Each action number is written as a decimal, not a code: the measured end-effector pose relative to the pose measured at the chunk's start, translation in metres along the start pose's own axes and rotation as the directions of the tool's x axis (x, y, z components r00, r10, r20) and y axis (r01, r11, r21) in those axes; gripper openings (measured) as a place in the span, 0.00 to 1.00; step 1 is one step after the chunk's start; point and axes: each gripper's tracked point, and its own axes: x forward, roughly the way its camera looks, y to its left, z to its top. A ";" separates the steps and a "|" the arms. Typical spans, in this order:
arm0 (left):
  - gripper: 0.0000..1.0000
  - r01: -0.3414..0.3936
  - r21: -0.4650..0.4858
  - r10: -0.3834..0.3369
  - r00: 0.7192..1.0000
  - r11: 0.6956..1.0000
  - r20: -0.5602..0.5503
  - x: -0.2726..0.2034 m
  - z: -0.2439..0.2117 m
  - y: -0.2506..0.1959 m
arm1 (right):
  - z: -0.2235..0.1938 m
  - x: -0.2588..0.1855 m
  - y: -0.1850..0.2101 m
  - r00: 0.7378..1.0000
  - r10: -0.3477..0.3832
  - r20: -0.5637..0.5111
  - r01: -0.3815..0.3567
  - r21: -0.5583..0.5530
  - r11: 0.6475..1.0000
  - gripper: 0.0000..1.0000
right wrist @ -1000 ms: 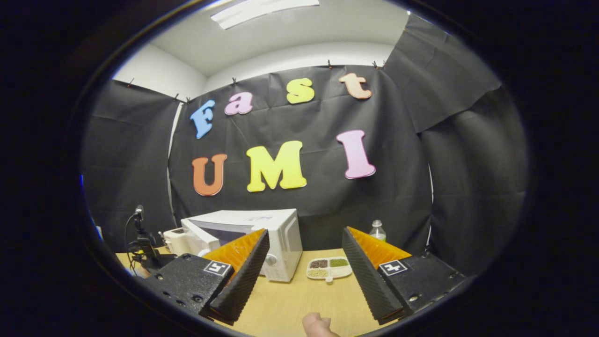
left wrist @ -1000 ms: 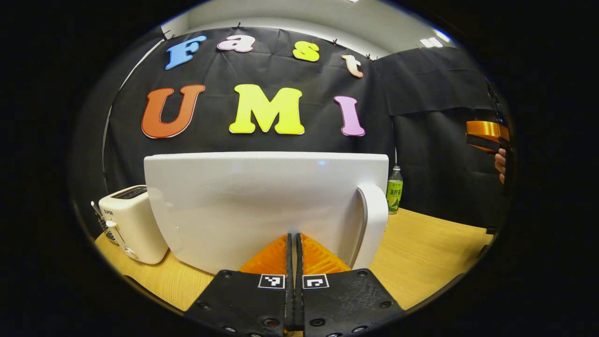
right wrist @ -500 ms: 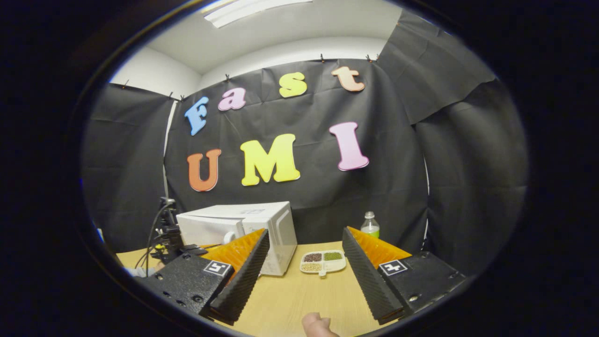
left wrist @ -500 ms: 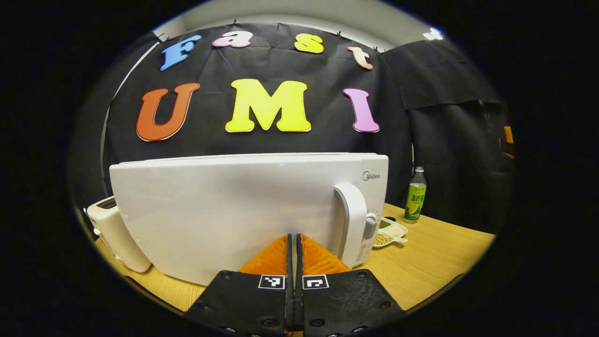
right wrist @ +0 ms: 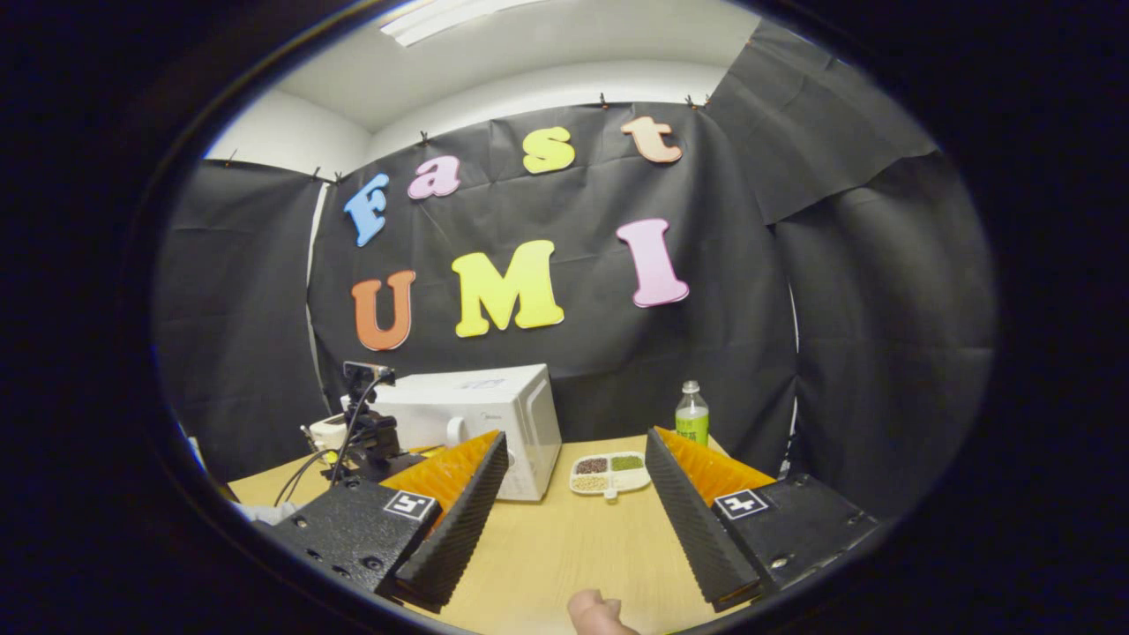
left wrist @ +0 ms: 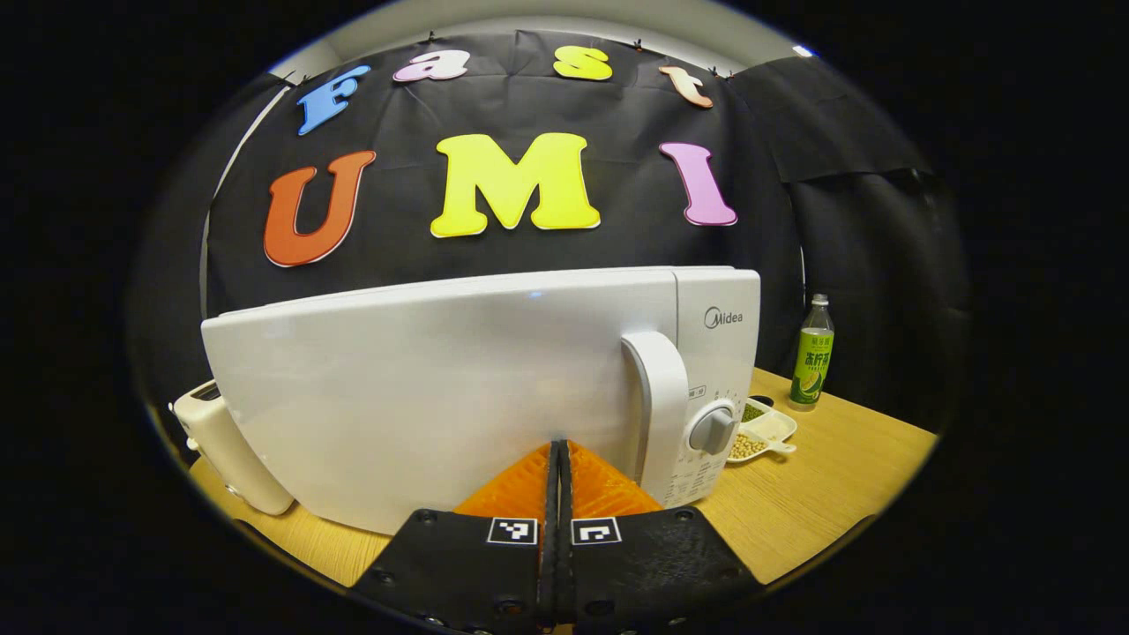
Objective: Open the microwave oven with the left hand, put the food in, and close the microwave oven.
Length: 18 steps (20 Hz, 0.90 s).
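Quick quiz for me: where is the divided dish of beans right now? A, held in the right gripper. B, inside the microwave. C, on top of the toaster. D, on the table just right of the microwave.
D: in the right gripper view the dish sits on the wooden table beside the microwave, between it and the green bottle, while the right gripper is open and empty.

1. The microwave oven stood on the tabletop, its door facing the left gripper view.
2. A toaster stood just beside the oven's left side.
3. A divided food tray lay to the oven's right.
4. A bottle stood behind the tray, near the booth wall.
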 end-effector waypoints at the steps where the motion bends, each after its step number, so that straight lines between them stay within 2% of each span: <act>1: 0.00 0.006 -0.022 -0.006 1.000 1.000 -0.023 -0.001 -0.006 -0.003 | 0.000 -0.005 0.001 1.000 -0.001 -0.002 0.001 0.001 1.000 0.99; 5: 0.00 0.018 -0.121 -0.028 0.996 0.992 -0.080 -0.019 -0.016 -0.012 | -0.008 -0.016 -0.003 1.000 -0.021 -0.017 0.021 0.003 1.000 0.99; 6: 0.07 0.036 -0.134 -0.050 0.994 0.990 -0.098 -0.028 -0.020 -0.019 | -0.012 -0.019 -0.002 0.999 -0.020 -0.025 0.020 0.003 1.000 0.99; 7: 0.31 0.027 -0.130 -0.042 0.993 0.991 -0.109 -0.034 -0.021 -0.019 | -0.013 -0.021 -0.001 0.999 -0.017 -0.027 0.017 0.006 1.000 0.99; 8: 0.81 0.009 -0.108 -0.021 0.994 0.994 -0.109 -0.042 -0.020 -0.017 | -0.014 -0.024 0.000 0.999 -0.014 -0.030 0.014 0.005 1.000 1.00; 10: 0.96 -0.044 -0.058 0.038 0.993 0.997 -0.108 -0.061 -0.018 -0.010 | -0.014 -0.026 -0.002 0.999 -0.020 -0.029 0.020 0.003 1.000 0.99; 15: 0.96 -0.077 -0.028 0.076 0.996 0.997 -0.055 -0.121 0.013 -0.017 | -0.012 -0.032 0.003 0.999 -0.033 -0.031 0.033 0.003 0.999 1.00; 18: 0.96 -0.125 -0.016 0.124 0.992 0.992 -0.029 -0.162 0.038 -0.010 | -0.003 -0.041 0.009 0.999 -0.042 -0.023 0.042 -0.008 0.999 1.00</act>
